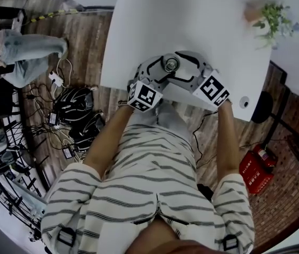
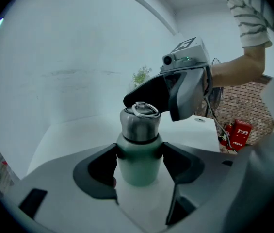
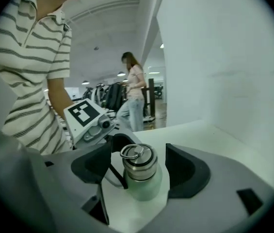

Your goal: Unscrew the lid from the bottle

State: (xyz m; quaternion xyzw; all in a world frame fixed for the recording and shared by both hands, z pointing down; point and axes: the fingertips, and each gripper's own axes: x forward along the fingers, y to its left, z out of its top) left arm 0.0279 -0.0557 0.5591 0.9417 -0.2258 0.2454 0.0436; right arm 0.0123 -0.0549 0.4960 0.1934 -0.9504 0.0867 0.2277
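Our left gripper (image 2: 140, 152) jaws clamped the pale green bottle (image 2: 137, 171), upright at the white tabletop's (image 1: 191, 25) near edge. Our right gripper (image 3: 139, 154) jaws stood wide around the steel ring-top lid (image 2: 139, 125), not touching. We judged this a regrip step. Next: close on the lid and twist.

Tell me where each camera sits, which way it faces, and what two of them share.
Head view: on the person's head, facing steeply down at the table; striped shirt, forearms, left tongs and right tongs around the bottle.
Left gripper view: rides the left tongs, facing along jaws shut on the bottle's body; right tongs, right forearm beyond.
Right gripper view: rides the right tongs, jaws apart beside the steel lid; left tongs, striped shirt behind.
Shared: gripper views face each other across the bottle.
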